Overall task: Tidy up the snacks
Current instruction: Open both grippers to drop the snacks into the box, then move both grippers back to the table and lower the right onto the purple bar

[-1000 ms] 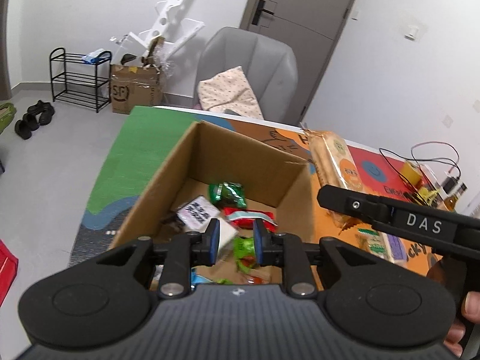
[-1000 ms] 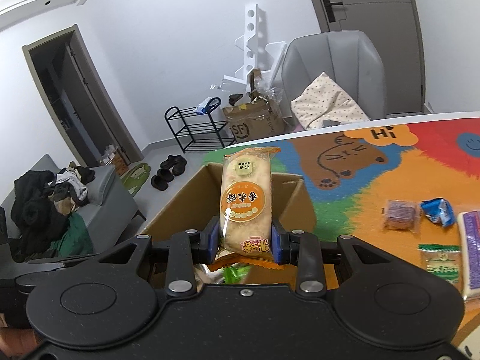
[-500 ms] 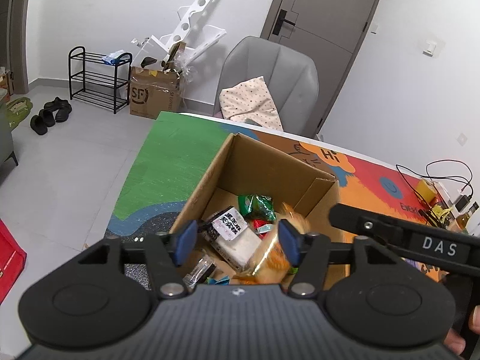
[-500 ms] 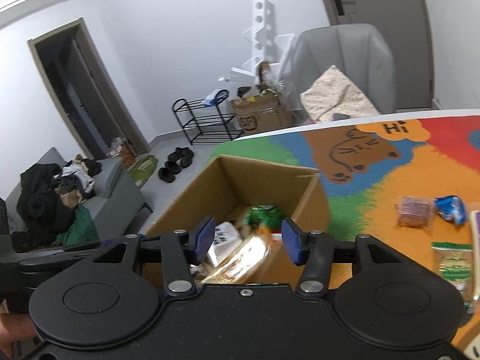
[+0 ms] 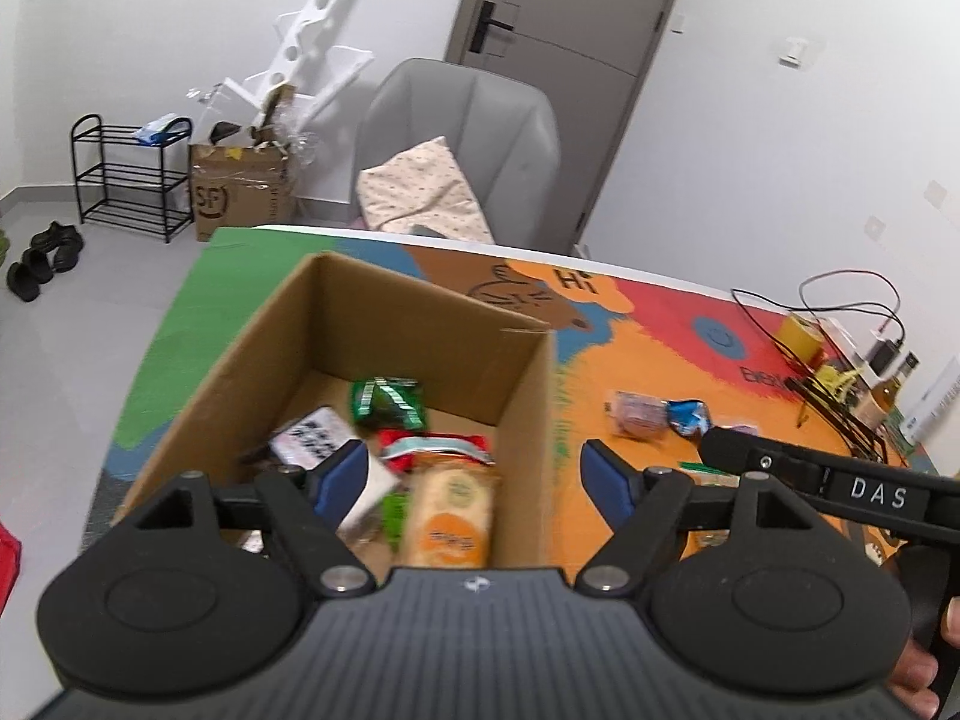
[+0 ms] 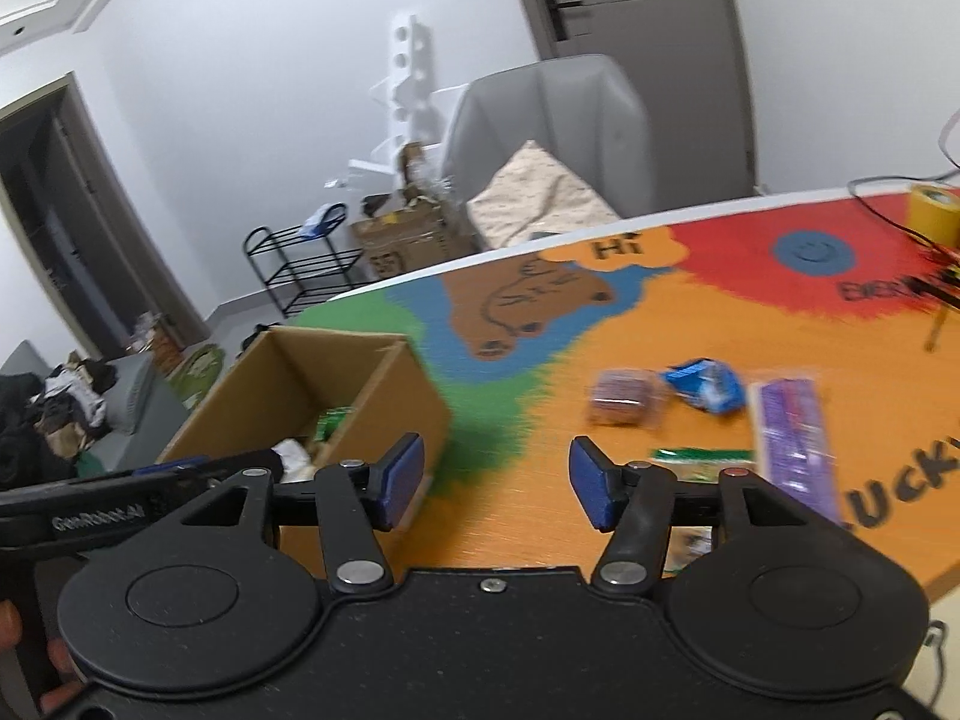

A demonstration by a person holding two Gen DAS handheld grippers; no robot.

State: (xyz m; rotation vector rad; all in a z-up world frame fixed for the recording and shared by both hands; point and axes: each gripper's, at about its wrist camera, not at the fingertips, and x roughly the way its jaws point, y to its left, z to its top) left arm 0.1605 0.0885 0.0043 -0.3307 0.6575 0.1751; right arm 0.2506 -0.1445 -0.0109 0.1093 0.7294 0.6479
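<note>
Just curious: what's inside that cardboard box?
Snack packs in the box: a green one, a red one, an orange cracker pack. The left claw hides the near corner.

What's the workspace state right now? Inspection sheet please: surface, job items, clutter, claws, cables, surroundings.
Surface: table with colourful printed mat.
Job's things: open cardboard box holding an orange rice-cracker pack, a green packet and others; on the mat outside it lie a brown snack, blue wrapper, purple pack and green pack.
Clutter: yellow tape roll.
Claws: left claw open over the box, empty; right claw open over the mat, empty.
Cables: black wires at the far right edge.
Surroundings: grey chair, shoe rack, door.
</note>
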